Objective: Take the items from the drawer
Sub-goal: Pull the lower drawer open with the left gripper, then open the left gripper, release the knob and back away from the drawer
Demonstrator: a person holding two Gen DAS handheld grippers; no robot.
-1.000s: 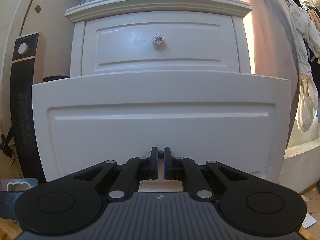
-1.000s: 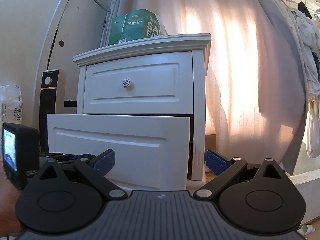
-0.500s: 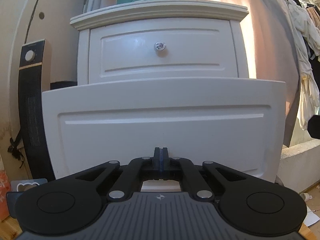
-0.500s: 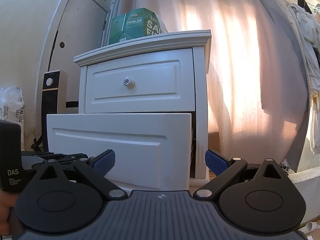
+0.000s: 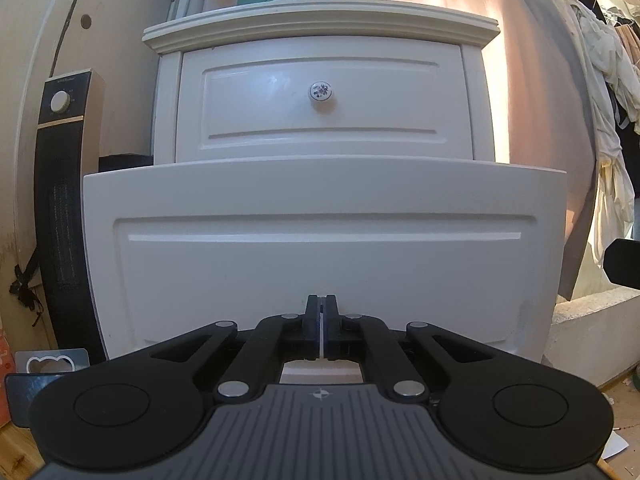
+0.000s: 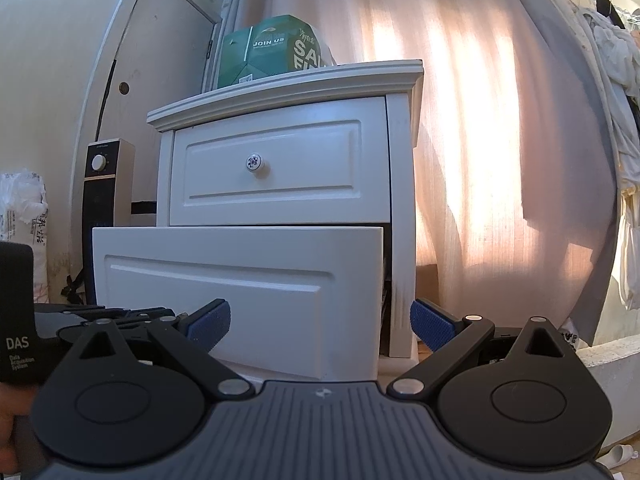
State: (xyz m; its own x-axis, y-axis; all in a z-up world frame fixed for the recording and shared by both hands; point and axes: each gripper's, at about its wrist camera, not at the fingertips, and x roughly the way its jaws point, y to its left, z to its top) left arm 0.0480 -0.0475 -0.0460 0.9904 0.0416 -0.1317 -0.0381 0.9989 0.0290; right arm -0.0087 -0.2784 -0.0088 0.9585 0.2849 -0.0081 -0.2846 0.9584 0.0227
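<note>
Your left claw [image 5: 321, 312] is closed with nothing between its jaws, the tips pressed together just in front of the lower drawer [image 5: 324, 248] front, low and at its middle. Your right claw [image 6: 320, 322] hangs wide open and empty, near the right end of that same drawer front.

The lower drawer stands pulled out of the nightstand [image 6: 400, 220]; the upper drawer [image 5: 324, 98] is shut. From this low angle you cannot see over the front panel, so the items inside are hidden and I can only guess they are small household things. Expect the drawer itself to be stiff painted wood, smooth and a bit slippery; no knob shows on its front here, so its top edge is likely the place to hold if it needs steadying. Lift a claw above that edge before you judge the contents.

Count: two drawers, one knob [image 5: 321, 91] on the upper one, one green box [image 6: 272, 54] on top, one black heater [image 5: 64, 200] to the left, zero items visible
</note>
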